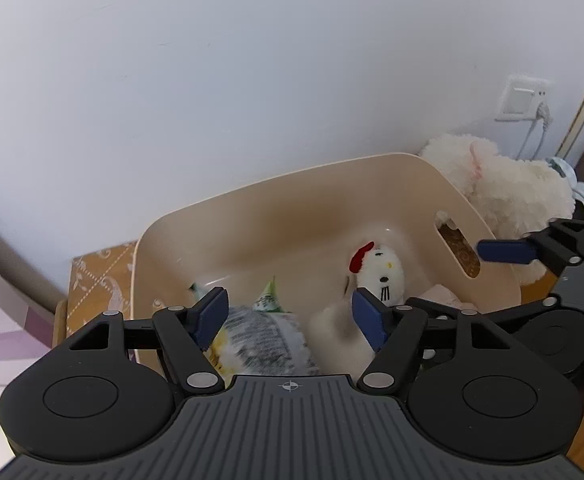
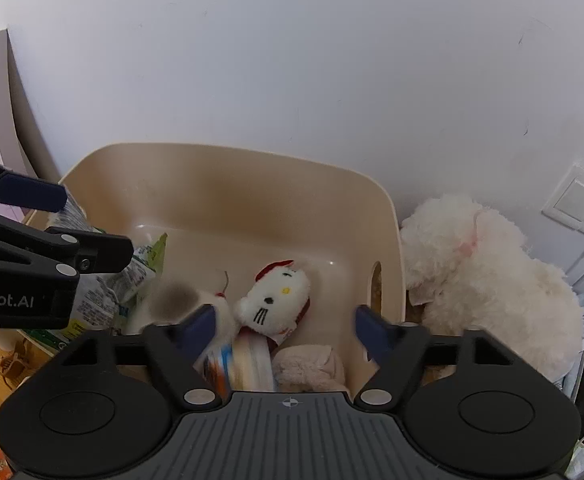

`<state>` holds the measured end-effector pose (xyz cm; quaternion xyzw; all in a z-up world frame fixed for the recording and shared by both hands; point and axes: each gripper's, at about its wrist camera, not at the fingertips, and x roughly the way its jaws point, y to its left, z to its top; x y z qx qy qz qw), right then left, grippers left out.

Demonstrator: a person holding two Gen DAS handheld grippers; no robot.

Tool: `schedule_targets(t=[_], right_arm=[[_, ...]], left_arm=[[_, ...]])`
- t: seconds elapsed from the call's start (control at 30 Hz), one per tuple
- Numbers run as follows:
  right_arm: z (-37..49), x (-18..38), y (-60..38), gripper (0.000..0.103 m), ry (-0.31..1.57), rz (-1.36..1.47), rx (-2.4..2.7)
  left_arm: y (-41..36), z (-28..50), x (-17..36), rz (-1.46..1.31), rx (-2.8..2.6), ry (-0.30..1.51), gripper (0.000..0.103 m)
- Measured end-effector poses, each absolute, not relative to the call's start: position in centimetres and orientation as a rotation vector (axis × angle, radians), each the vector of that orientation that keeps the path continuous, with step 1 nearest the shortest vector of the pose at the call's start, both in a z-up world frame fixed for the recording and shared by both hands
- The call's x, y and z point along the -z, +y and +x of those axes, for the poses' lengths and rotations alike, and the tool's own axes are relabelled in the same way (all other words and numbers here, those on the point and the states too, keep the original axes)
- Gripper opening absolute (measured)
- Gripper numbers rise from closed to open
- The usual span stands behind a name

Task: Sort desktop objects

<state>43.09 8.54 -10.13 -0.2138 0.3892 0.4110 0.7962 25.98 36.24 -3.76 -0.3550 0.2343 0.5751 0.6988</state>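
Already, both tools are hanging over the beige bin point(image 2: 227, 184), which is standing against the white wall. The left hand-held gripper point(image 1: 289, 314) is holding its blue pads spread wide, and the printed snack packet point(image 1: 259, 340) beneath them is blurring, apparently dropping free, with no pad pressing on it. The right hand-held gripper point(image 2: 285, 326) is likewise standing open; a striped packet point(image 2: 237, 364) is lying loose and blurred just under its pads, touching neither as far as I can tell.

Inside the bin, a small white cat plush with a red bow point(image 2: 275, 296) is resting on the floor of it, a pale fluffy item point(image 2: 312, 364) is sitting beside it, and a green-edged packet point(image 2: 147, 258) is leaning at the left wall. So several things are sitting sorted, and these two packets seem to be joining them.

A large white fluffy toy point(image 2: 488, 280) is lying outside, just beside the bin's right wall; whether it belongs in the sorting is unclear. How much is waiting on the worktop behind the cameras, the pictures are not showing.
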Motion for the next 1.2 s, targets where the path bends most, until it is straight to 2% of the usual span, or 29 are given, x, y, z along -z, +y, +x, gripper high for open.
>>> schedule_targets(t=[0.1,0.17,0.23,0.67,0.93,1.2], right_arm=[[42.9,9.4,7.5,0.089,0.837,-0.411,-0.909],[42.4,8.8,6.8,0.1,0.824,-0.388,-0.935],[42.2,7.9,5.7,0.103,0.822,-0.366,-0.972],[39.9,8.5,-2.7,0.103,0.873,-0.324,-1.005],[37.4,9.6,-6.4,0.103,0.925,-0.343,-1.015],[33.5,12.0,-7.8,0.103,0.94,-0.484,-1.051]], left_arm=[[35.2,25.3,3.8,-0.811,-1.285,0.497,0.07],[34.3,25.1,3.8,-0.794,-1.288,0.487,0.071],[33.4,24.8,3.5,-0.761,-1.284,0.494,0.071],[24.9,23.9,3.3,-0.68,-1.278,0.507,0.072],[21.7,23.9,5.4,-0.725,-1.256,0.538,0.072],[19.1,24.6,9.2,-0.815,-1.212,0.613,0.072]])
